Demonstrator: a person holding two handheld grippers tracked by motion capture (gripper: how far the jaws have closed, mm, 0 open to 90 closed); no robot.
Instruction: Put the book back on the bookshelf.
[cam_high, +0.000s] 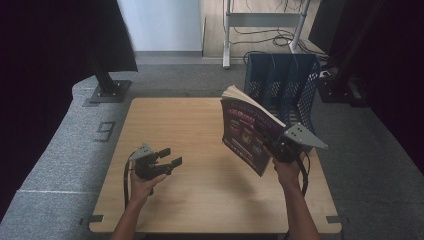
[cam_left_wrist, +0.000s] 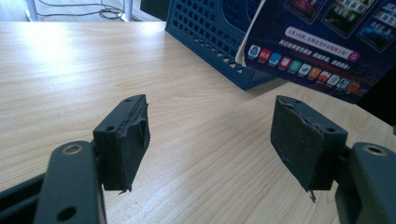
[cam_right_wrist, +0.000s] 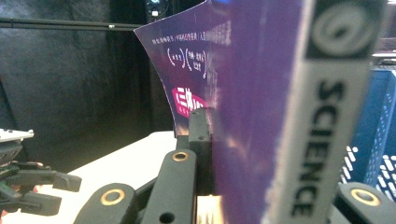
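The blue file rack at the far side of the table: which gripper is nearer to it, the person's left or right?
Right. The right gripper holds the book up just in front of the blue file rack. The left gripper hovers open over the table's near left part, well away.

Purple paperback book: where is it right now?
In the high view the purple paperback book is held up off the wooden table at its right side, clamped in the right gripper, just in front of the blue mesh file rack.

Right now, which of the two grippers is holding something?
The right gripper, clamped on the purple book lifted off the table; the left gripper hangs open and empty.
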